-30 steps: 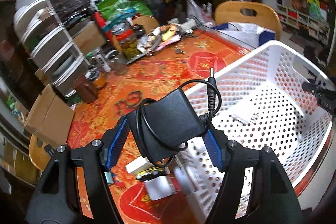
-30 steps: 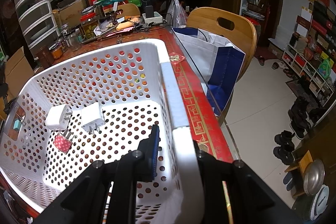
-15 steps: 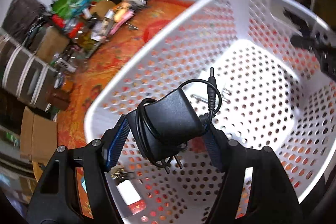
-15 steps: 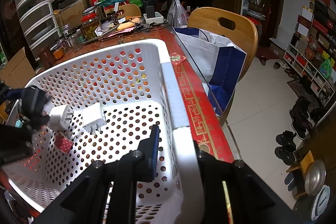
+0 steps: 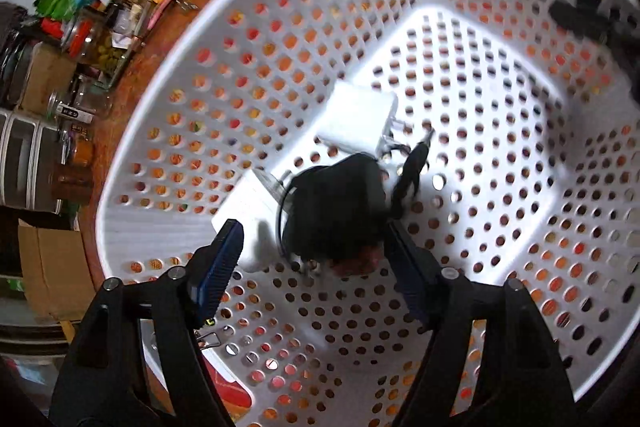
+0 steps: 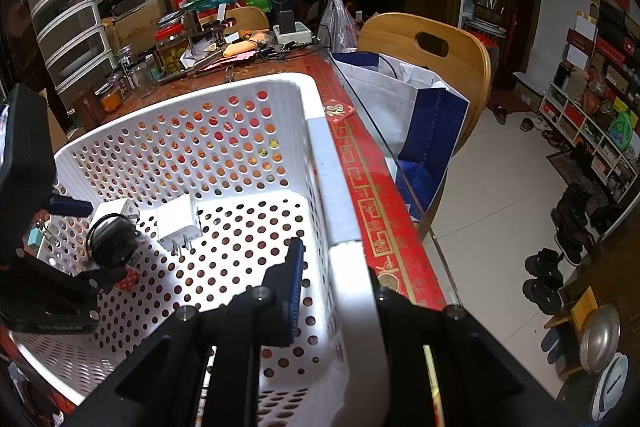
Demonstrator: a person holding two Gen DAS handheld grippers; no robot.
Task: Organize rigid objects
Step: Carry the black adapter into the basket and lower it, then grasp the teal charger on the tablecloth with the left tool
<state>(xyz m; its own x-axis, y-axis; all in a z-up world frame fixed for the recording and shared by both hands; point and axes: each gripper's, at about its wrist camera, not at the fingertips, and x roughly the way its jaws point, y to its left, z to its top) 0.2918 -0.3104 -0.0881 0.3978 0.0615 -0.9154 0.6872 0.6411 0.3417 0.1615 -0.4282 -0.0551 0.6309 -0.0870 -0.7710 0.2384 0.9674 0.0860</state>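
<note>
Only by left wrist: red charger [image 5: 362, 262].

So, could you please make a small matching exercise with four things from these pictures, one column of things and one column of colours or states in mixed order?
Things:
1. basket
2. black adapter
3. left gripper
4. right gripper

States:
A. shut on the basket rim
B. lying in the basket beside white chargers
C. open above the basket floor
D. white, with round holes

Pairs: 1-D, 2-B, 3-C, 4-A
</note>
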